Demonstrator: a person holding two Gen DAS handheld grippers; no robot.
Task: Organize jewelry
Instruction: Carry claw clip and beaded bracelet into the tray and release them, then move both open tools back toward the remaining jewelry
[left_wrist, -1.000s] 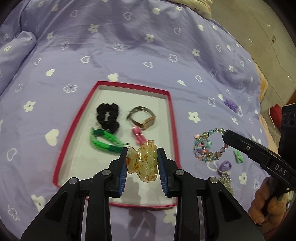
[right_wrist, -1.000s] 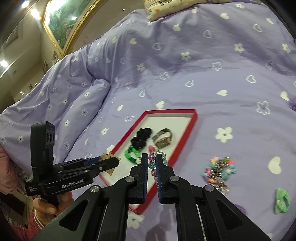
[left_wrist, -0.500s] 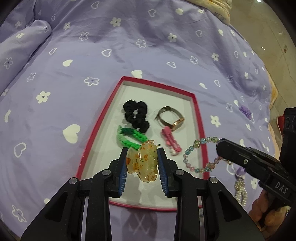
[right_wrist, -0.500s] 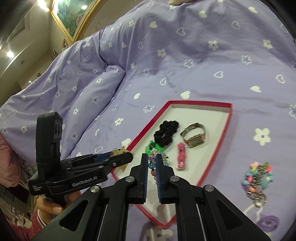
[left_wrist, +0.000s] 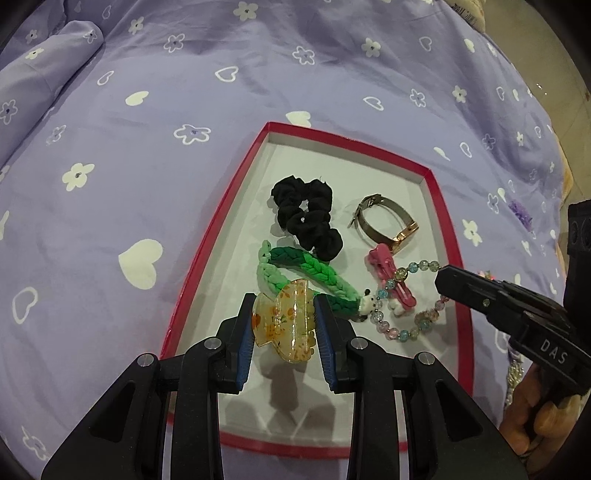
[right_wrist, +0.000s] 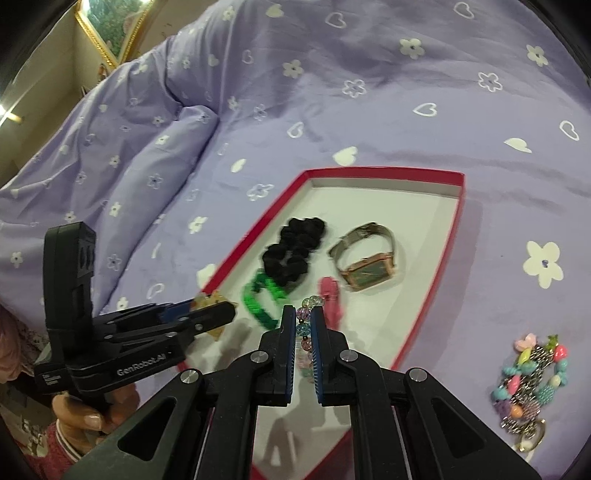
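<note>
Placement step: left gripper (left_wrist: 283, 325) pinches the hair claw (left_wrist: 284, 322) and right gripper (right_wrist: 303, 328) pinches the bead bracelet (left_wrist: 408, 302) over the tray (left_wrist: 207, 236); next, lower into bare floor space and release.

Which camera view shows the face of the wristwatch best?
The right wrist view: the wristwatch lies in the red tray with its dark square face toward the camera. In the left wrist view the wristwatch shows only its band and gold case edge.

green braided band (right_wrist: 260, 301) blurred, centre-left | beaded bracelet (right_wrist: 304, 325) mostly hidden between right gripper's fingers (right_wrist: 286, 332) | keyring (right_wrist: 532, 439) cut off, lower right
</note>
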